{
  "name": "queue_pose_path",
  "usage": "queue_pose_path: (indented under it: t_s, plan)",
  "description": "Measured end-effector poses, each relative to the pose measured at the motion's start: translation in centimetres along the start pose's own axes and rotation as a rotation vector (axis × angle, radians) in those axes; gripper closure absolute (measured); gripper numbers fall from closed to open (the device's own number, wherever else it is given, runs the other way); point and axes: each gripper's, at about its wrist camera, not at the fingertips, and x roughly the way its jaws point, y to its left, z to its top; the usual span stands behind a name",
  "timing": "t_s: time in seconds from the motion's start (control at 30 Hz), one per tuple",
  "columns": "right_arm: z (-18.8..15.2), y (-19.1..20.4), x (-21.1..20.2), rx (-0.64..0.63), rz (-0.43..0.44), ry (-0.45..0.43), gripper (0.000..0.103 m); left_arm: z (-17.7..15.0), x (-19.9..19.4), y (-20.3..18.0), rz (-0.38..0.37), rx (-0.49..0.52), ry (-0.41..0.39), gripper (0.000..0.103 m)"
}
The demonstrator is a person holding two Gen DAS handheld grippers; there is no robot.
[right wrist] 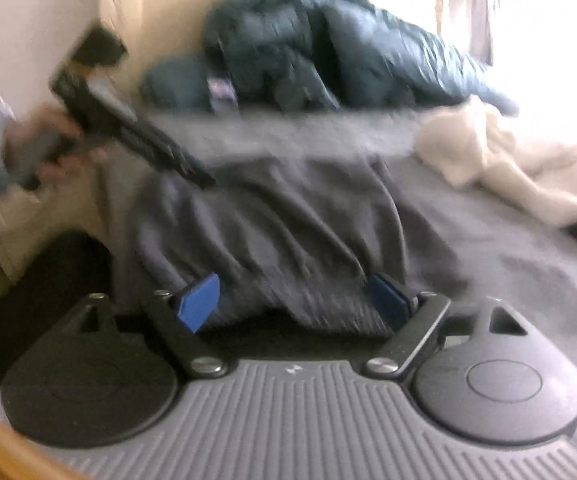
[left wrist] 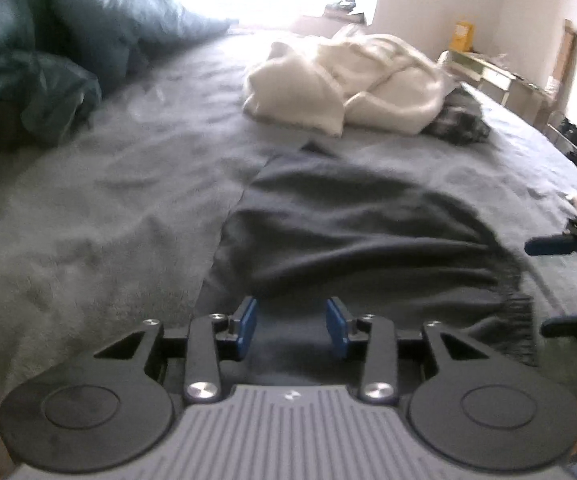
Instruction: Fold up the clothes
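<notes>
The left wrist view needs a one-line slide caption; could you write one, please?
Left gripper open over a dark grey garment spread on the grey bed, white clothes piled beyond.

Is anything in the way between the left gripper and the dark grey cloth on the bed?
No, nothing visible. The dark grey cloth lies right under and ahead of the left gripper, whose jaws stand apart. The white pile sits farther back.

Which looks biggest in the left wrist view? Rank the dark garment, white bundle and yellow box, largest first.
1. Dark garment, though nearness to the camera inflates it.
2. White bundle, farther back, so its true size against the garment is unsure.
3. Yellow box, clearly smallest, but also farthest.
</notes>
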Motion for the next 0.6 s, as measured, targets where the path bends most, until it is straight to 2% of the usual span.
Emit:
queue_pose_path:
  t_s: [0.1, 0.2, 0.27, 0.37, 0.47, 0.5, 0.6]
  plan:
    - [1.3, 0.8, 0.0, 0.025, 0.066, -0.083, 0.019, 1.2, 0.5, -0.9, 0.008, 0.032, -0.035, 0.060]
    - [2.1, 1.6, 3.3, 0.037, 0.078, -0.118, 0.019, 2.4, 3.5, -1.1, -0.021, 0.016, -0.034, 0.060]
    - [1.9, 2.3, 5.7, 0.076, 0.110, -0.081, 0.020, 2.7, 6.1, -0.7, -0.003, 0.020, 0.005, 0.061]
    - [0.6, 3.2, 8.9, 0.077, 0.122, 0.062, 0.020, 3.0, 9.2, 0.4, 0.062, 0.001, 0.018, 0.062]
    - [-0.5, 5.4, 8.6, -0.067, 0.062, 0.061, 0.020, 4.3, 10.2, 2.4, 0.152, -0.106, -0.017, 0.084]
    - [-0.5, 5.5, 8.6, -0.073, 0.058, 0.066, 0.020, 4.7, 10.4, 3.0, 0.171, -0.131, -0.020, 0.077]
    - [-0.2, 5.1, 8.3, -0.049, 0.075, 0.066, 0.020, 5.5, 10.3, 4.4, 0.158, -0.156, -0.013, 0.077]
